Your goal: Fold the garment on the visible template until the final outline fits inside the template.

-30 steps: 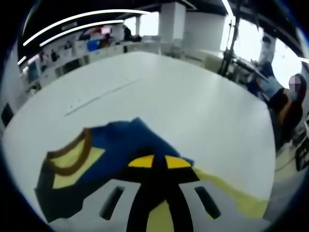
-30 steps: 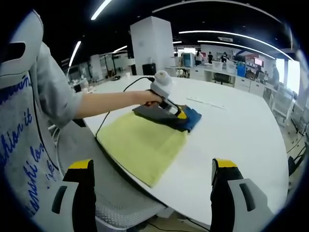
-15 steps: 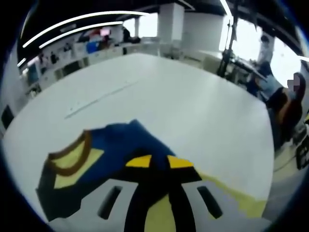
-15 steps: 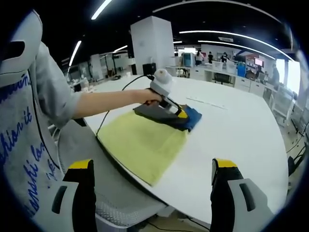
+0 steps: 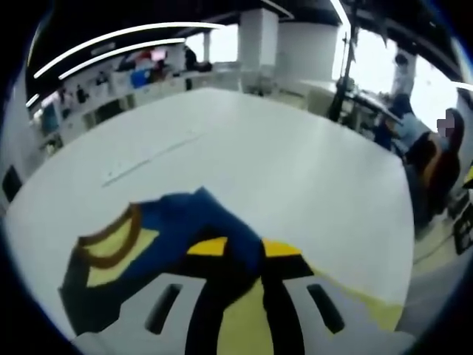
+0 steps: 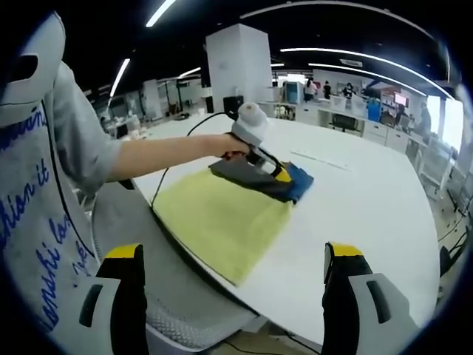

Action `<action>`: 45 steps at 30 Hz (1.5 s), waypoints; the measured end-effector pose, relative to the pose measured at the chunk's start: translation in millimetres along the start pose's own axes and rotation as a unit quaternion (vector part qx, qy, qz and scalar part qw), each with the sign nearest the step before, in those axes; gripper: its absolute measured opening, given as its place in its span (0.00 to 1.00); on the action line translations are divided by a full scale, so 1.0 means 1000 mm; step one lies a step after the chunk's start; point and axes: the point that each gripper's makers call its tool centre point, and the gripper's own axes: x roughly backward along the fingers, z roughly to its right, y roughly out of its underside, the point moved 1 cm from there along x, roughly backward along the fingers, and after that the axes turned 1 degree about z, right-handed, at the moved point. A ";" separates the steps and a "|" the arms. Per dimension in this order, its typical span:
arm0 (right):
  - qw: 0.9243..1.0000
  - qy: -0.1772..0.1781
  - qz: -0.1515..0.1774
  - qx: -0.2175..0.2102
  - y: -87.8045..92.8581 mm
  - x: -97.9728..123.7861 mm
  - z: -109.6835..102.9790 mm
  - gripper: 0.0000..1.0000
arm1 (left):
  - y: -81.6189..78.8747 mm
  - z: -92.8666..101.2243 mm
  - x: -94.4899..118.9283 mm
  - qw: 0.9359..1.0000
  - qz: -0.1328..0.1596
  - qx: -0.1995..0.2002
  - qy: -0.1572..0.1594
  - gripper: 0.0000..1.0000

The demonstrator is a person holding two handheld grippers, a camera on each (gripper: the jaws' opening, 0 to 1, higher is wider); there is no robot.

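Big white tabletop (image 5: 295,170) ahead of the left gripper (image 5: 238,248), smooth and bare beyond the cloth, open-plan office with strip lights behind. Blue T-shirt (image 5: 185,229), soft and bunched, tan collar band off to the left, lying on the yellow template (image 6: 218,218). Jaws nipped close onto a dark fold of that shirt. Right gripper (image 6: 230,255) held back off the table's rounded edge, jaws spread wide, nothing between them; shirt well ahead, template flat and rectangular.
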 end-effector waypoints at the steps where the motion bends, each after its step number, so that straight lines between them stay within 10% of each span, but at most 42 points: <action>1: 1.000 -0.001 0.001 0.002 -0.001 0.000 -0.001 1.00 | 0.001 0.001 0.001 1.000 0.001 -0.001 0.000 0.15; 45: 0.999 -0.024 0.018 0.032 -0.016 -0.013 -0.019 1.00 | -0.005 0.025 0.115 0.997 0.069 -0.023 0.023 0.58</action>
